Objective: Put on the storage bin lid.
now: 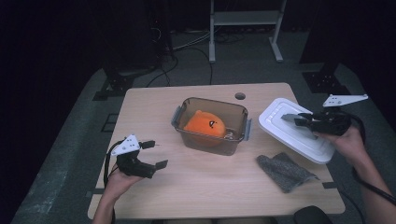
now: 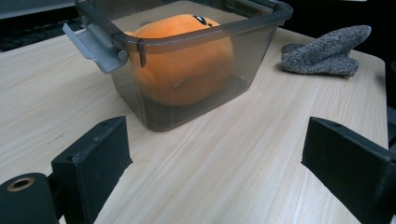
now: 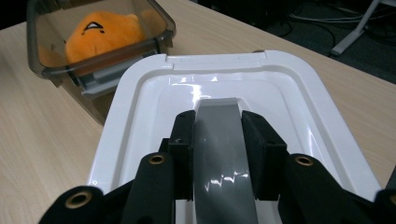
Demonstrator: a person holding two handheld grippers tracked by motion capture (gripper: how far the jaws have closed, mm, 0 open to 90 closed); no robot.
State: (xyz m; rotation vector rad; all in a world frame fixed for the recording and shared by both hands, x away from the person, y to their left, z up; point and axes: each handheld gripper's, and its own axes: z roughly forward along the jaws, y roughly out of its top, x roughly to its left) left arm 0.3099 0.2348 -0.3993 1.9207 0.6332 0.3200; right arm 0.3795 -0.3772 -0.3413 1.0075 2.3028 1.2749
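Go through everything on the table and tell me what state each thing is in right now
Box: open, upright, orange plush toy inside.
Lid: off the box, tilted, gripped by its grey handle.
Right tool: shut on the handle.
Left tool: open, empty.
Grey cloth: lying crumpled on the table.

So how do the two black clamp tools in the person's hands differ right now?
The right gripper has its jaws closed on the grey handle of the white plastic lid and holds it tilted above the wooden table. The left gripper has its jaws spread wide with nothing between them, near the smoky clear plastic box. Both are black, two-jawed and hand-held.
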